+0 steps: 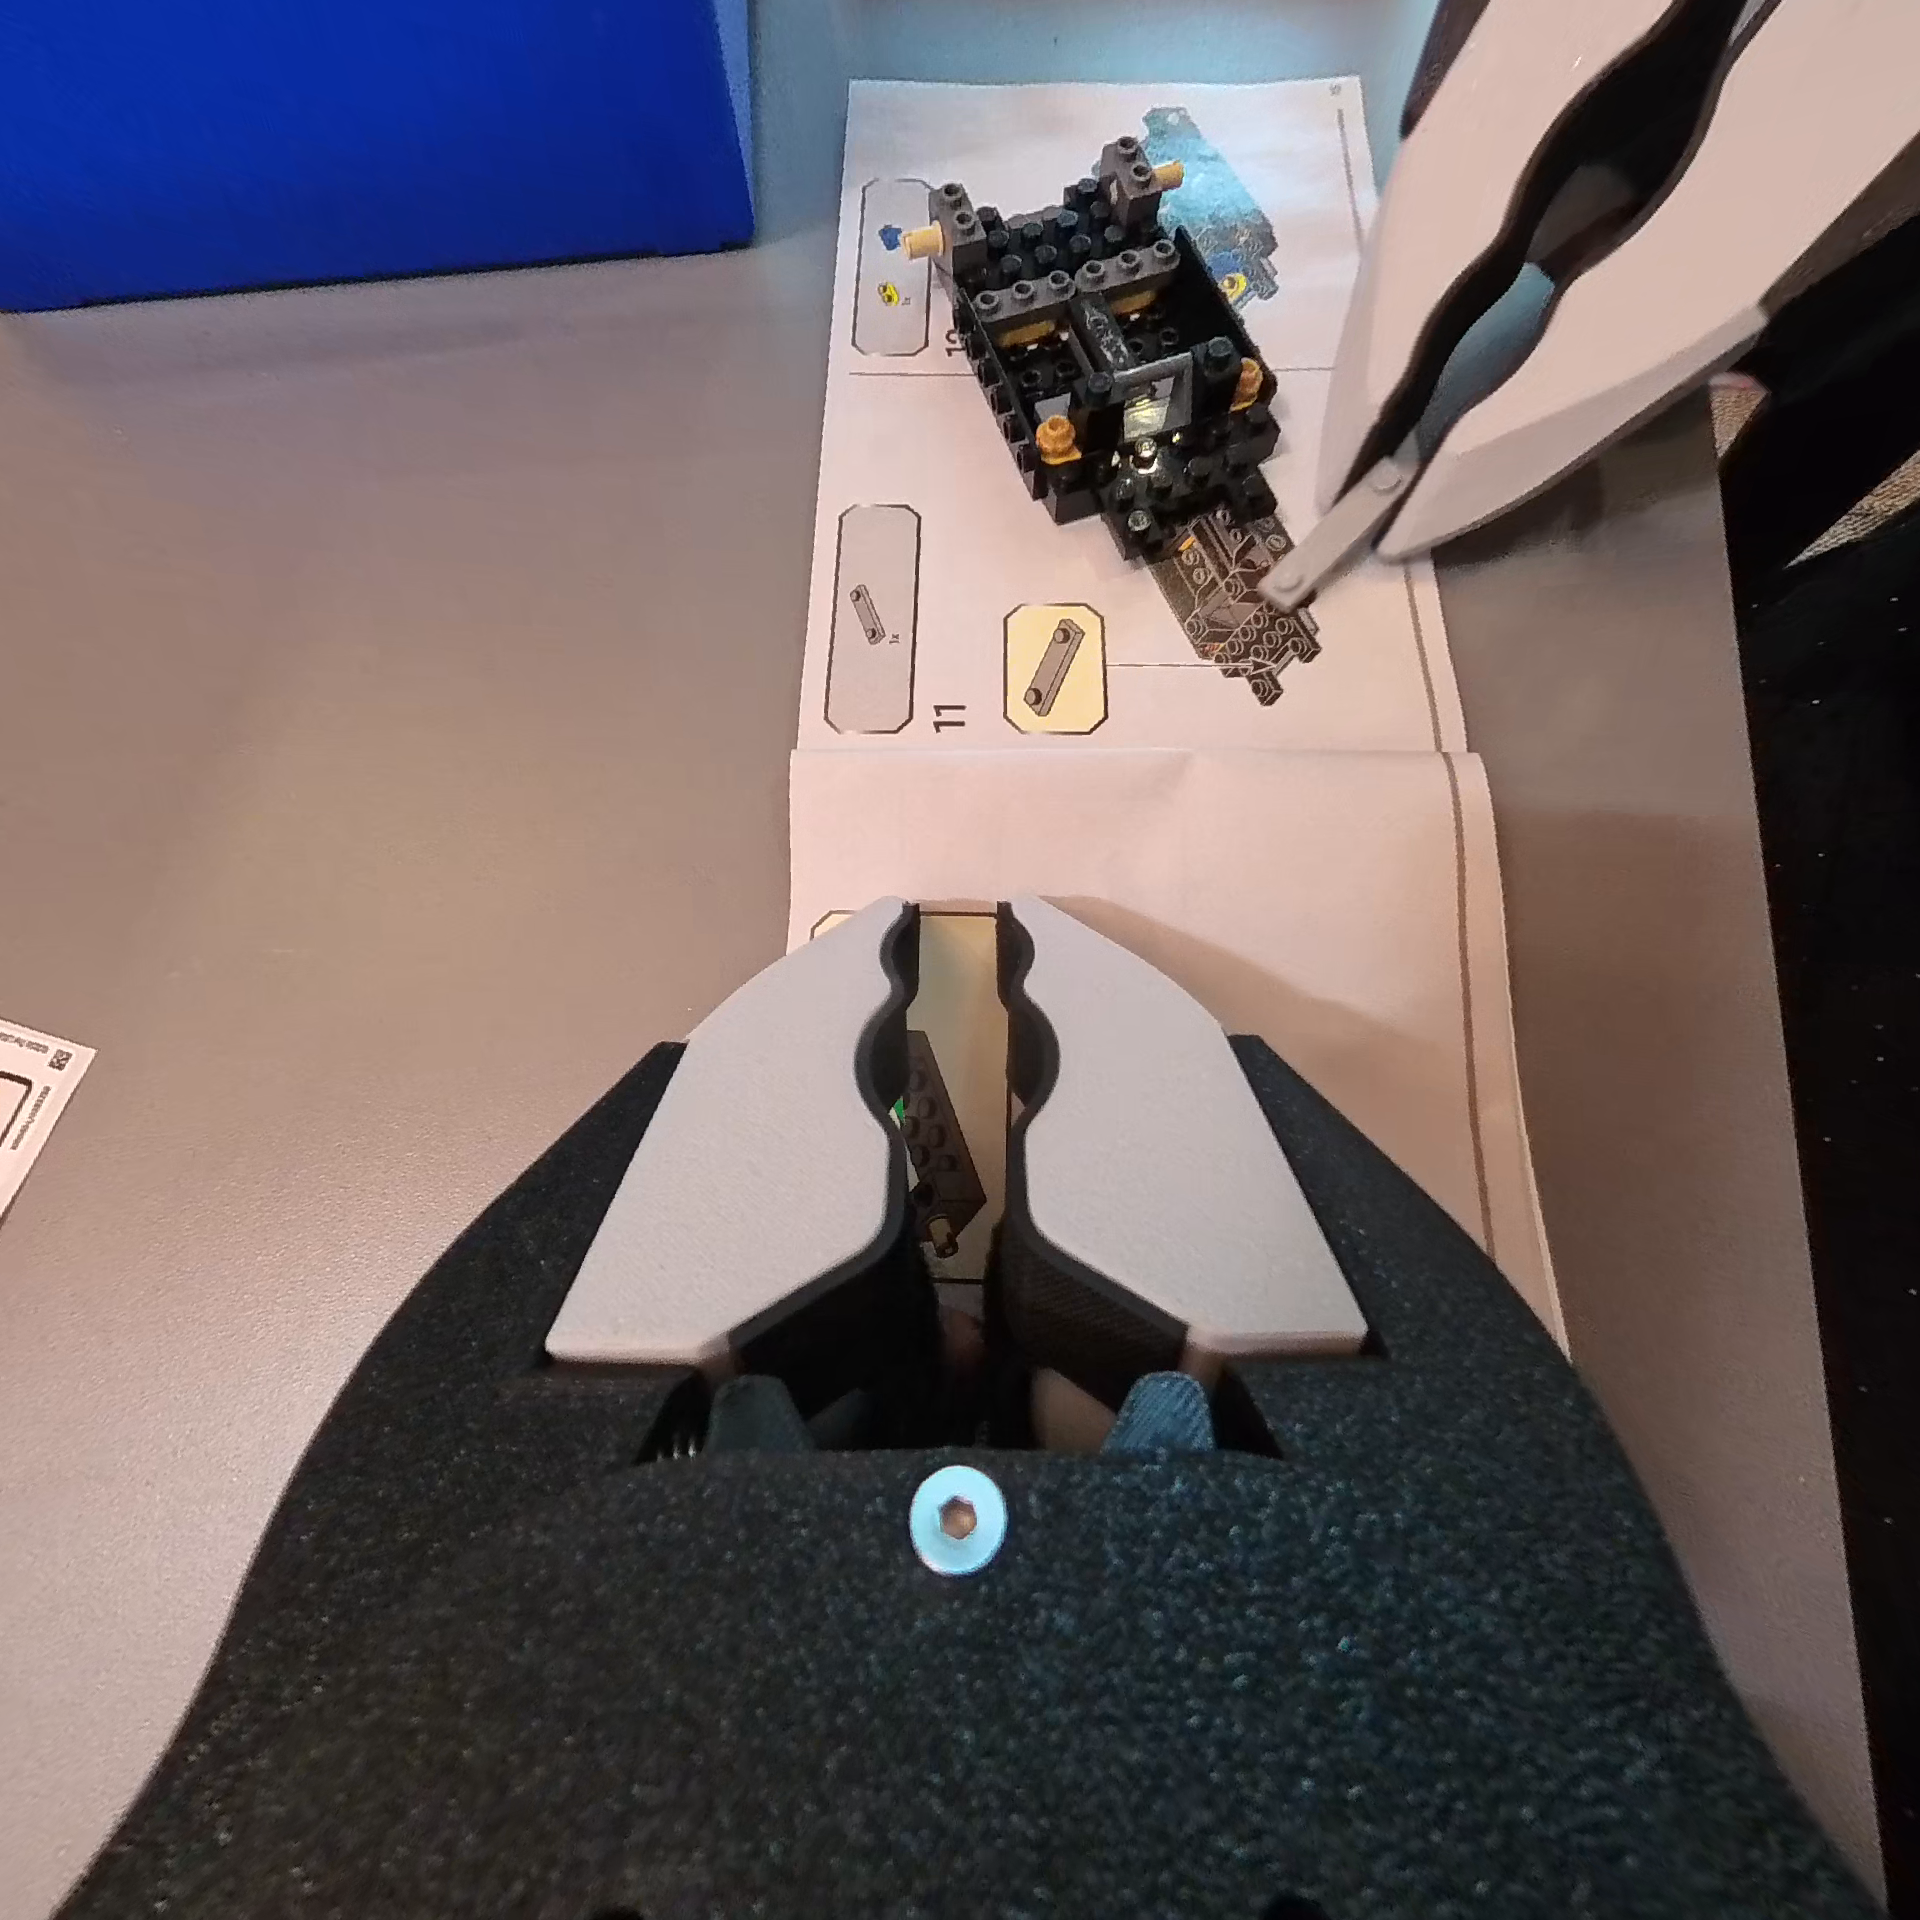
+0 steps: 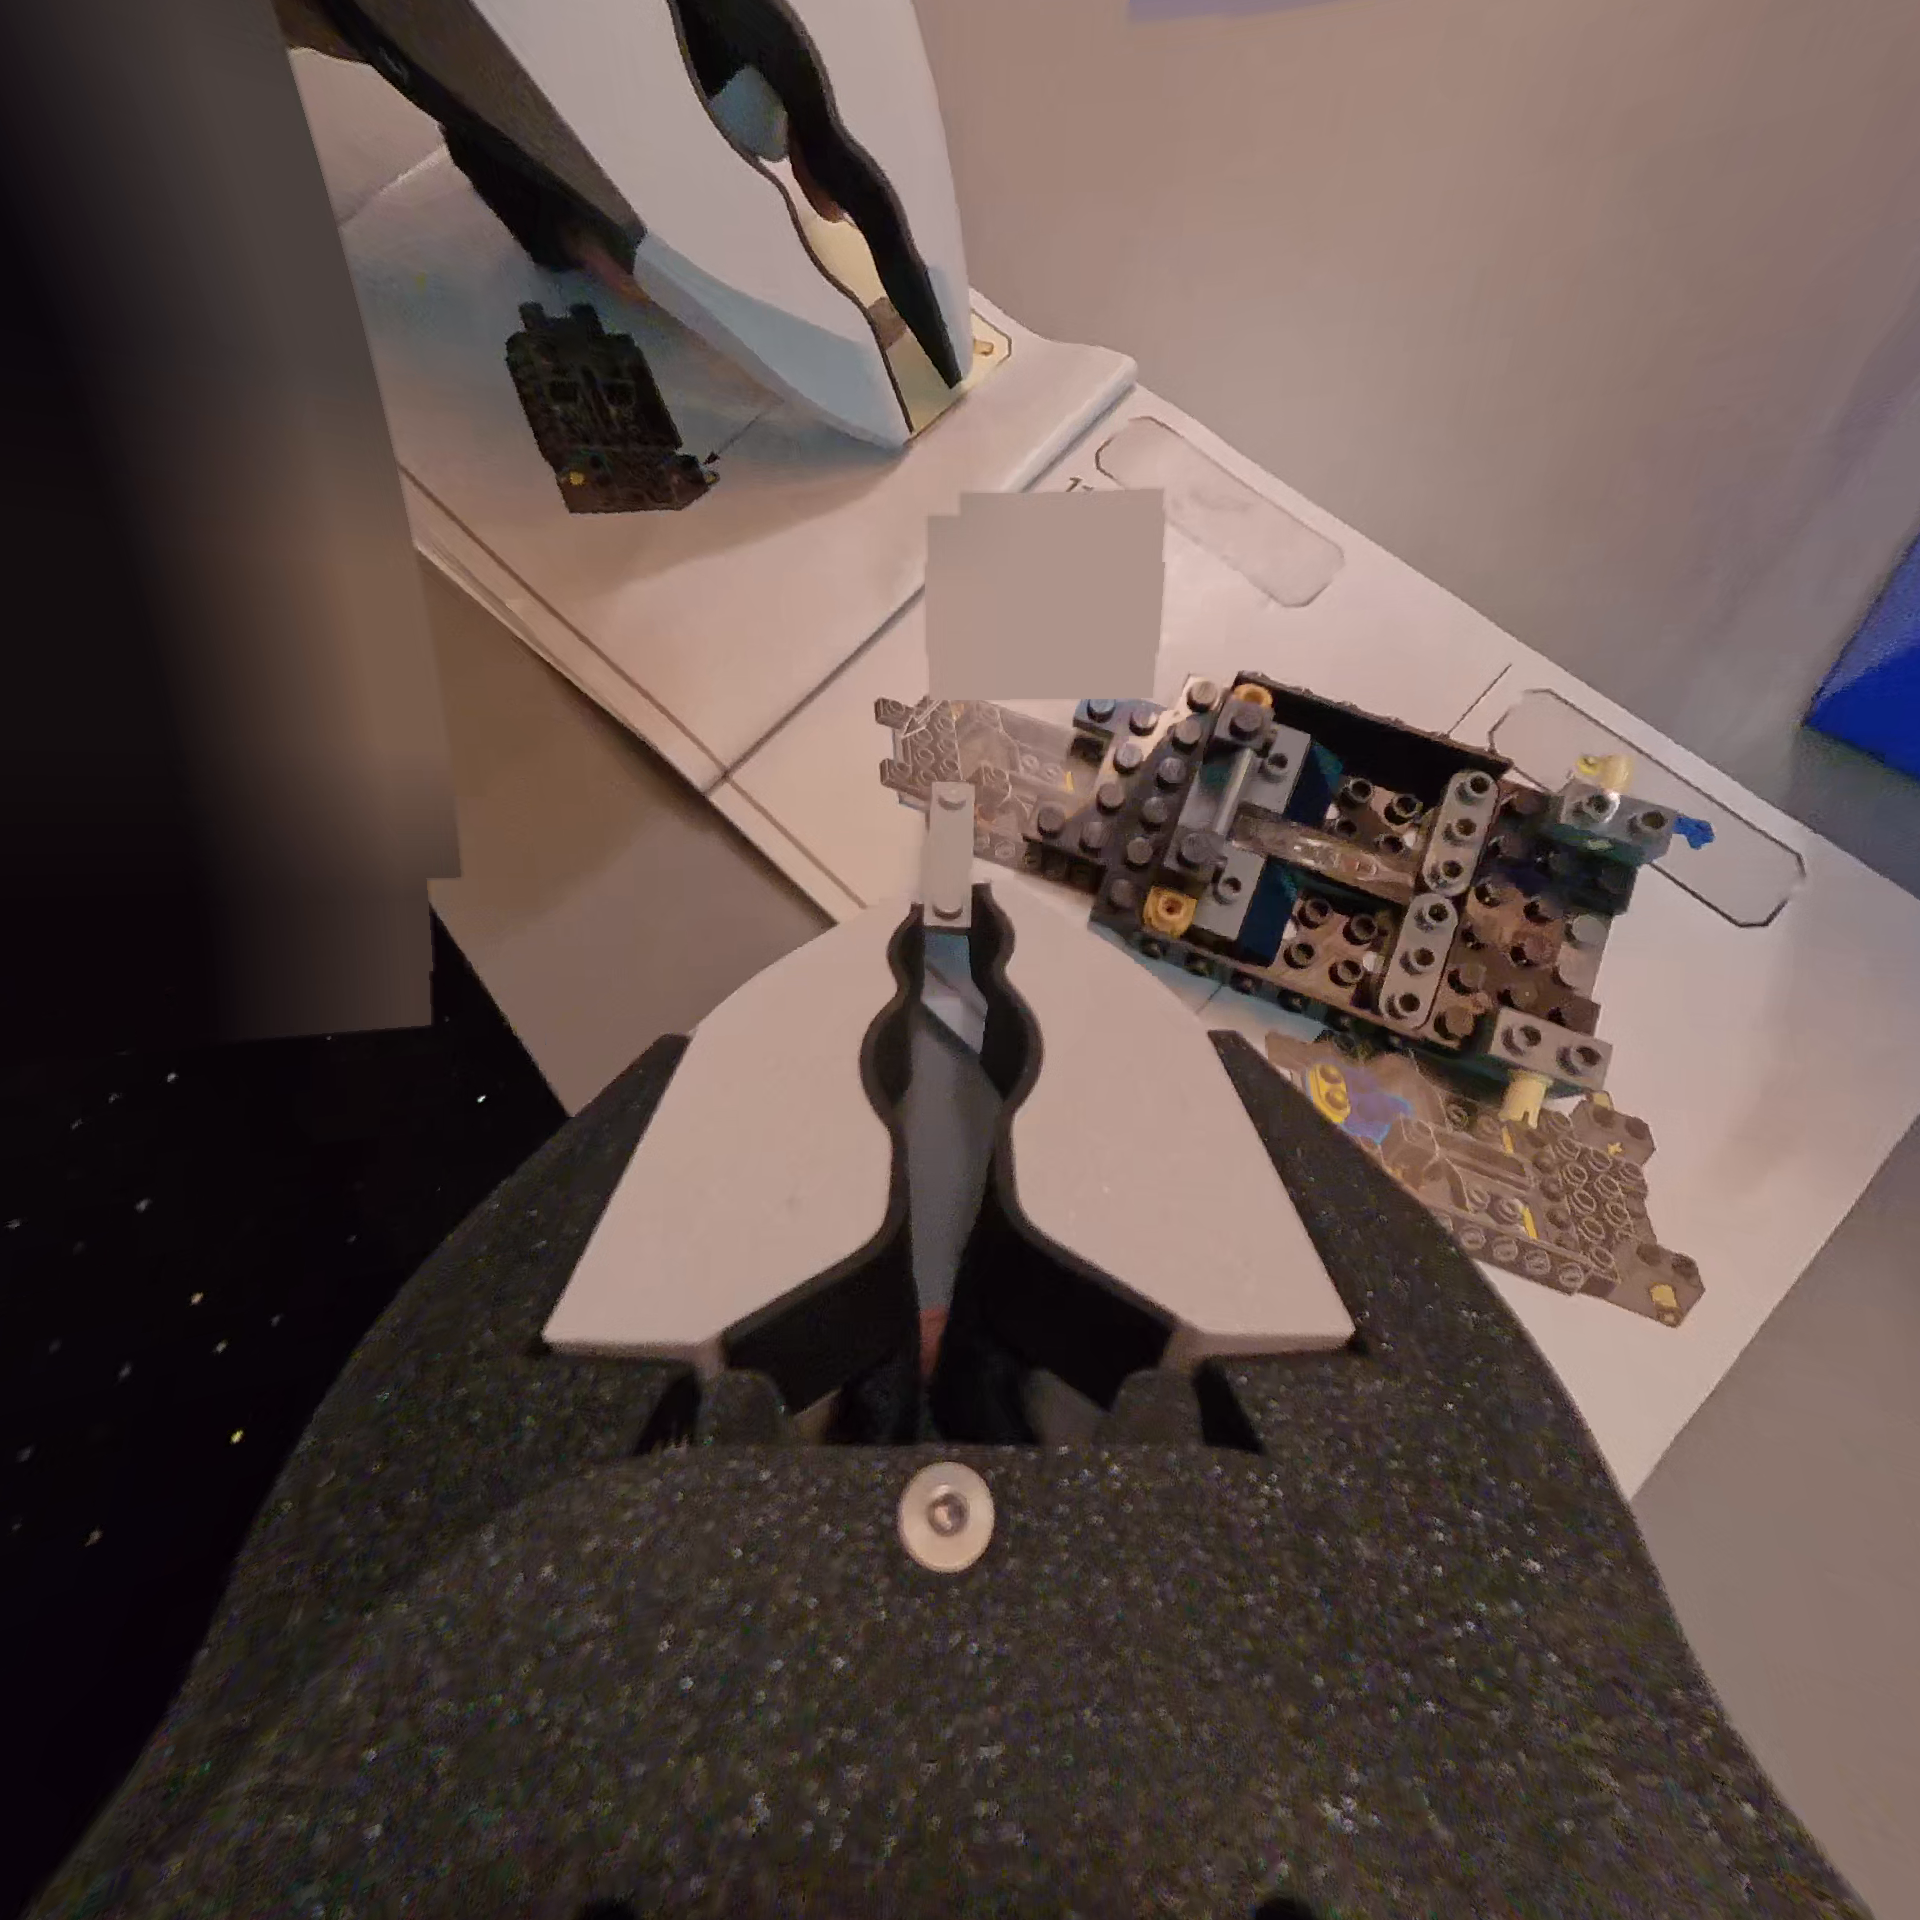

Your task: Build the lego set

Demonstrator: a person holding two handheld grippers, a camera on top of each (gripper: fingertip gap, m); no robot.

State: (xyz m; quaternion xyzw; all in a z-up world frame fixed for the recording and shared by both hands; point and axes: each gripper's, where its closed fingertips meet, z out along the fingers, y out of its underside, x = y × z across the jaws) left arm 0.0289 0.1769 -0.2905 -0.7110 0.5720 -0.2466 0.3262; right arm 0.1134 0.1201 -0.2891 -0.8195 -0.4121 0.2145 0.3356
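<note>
My left claw (image 1: 958, 914) hovers slightly spread and empty over the booklet (image 1: 1122, 821) on the counter (image 1: 416, 675). The model (image 1: 1117, 348) sits on the far page. My right claw (image 2: 948, 920) pinches a grey plate (image 2: 947, 852) beside its nose.

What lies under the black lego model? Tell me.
The black lego model sits on the open instruction sheet, on the grey table. Printed build drawings poke out around it; whatever is printed directly beneath is covered.
</note>
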